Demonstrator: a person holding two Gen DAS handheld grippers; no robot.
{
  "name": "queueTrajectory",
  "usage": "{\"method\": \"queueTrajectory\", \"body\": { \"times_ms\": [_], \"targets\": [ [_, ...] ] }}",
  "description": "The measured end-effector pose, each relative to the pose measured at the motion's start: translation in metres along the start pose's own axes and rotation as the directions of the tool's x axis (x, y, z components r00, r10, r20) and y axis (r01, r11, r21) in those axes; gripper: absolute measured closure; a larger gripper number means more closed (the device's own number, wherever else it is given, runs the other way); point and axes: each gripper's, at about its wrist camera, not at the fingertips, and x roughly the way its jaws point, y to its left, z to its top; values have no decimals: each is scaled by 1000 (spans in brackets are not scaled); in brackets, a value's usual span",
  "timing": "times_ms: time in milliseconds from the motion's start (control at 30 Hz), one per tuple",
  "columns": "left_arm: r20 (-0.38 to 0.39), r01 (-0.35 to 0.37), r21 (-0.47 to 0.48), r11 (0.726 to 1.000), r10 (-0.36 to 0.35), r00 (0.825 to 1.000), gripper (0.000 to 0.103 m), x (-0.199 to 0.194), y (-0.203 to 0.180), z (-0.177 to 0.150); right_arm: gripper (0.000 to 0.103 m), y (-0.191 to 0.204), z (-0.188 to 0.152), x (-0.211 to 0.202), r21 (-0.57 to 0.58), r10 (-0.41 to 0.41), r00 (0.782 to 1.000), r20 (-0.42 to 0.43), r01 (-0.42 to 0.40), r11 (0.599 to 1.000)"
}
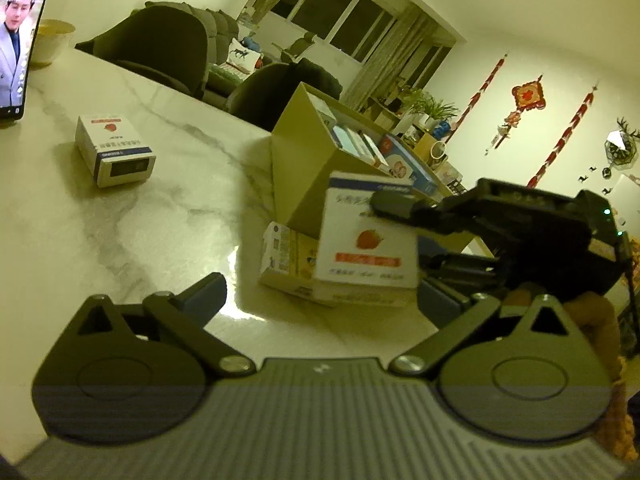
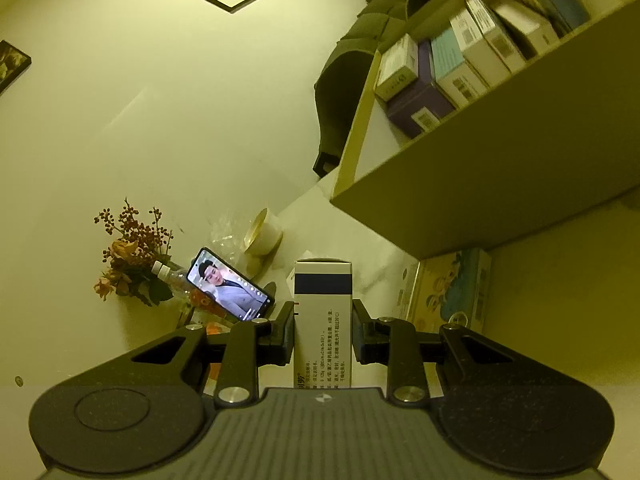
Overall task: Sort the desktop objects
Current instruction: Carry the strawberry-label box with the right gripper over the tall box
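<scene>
A white medicine box with a strawberry picture point(image 1: 366, 240) hangs just above the table, pinched by my right gripper point(image 1: 404, 236) coming in from the right. In the right wrist view the same box point(image 2: 323, 300), white with a dark blue band, sits clamped between both pads of the right gripper point(image 2: 323, 332). My left gripper point(image 1: 320, 286) stands wide open below and in front of that box, with neither pad touching it. A yellowish box point(image 1: 286, 260) lies flat beside the tan cardboard bin point(image 1: 304, 148), which holds several upright boxes. Another small white box point(image 1: 114, 152) lies alone at the left.
A phone point(image 1: 18, 40) playing a video leans at the far left, with a pale bowl point(image 1: 54, 40) behind it. The marble table point(image 1: 160, 220) ends at dark chairs point(image 1: 168, 48). In the right wrist view, flowers point(image 2: 132, 252) and a plastic bottle point(image 2: 168, 274) stand beside the phone point(image 2: 232, 288).
</scene>
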Motion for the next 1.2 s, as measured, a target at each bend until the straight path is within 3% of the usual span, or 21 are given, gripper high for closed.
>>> {"method": "queueTrajectory", "body": {
  "times_ms": [400, 667, 1200],
  "targets": [
    [-16, -14, -22, 1000, 14, 1000, 0, 2, 6, 1, 72, 13, 22, -18, -71, -18, 998, 61, 23, 997],
    [-44, -94, -20, 995, 93, 995, 0, 9, 11, 3, 72, 22, 44, -30, -113, -19, 994, 108, 31, 993],
    [-49, -96, -94, 991, 92, 995, 0, 15, 27, 9, 72, 26, 90, -47, -159, -75, 979, 187, 106, 982]
  ]
}}
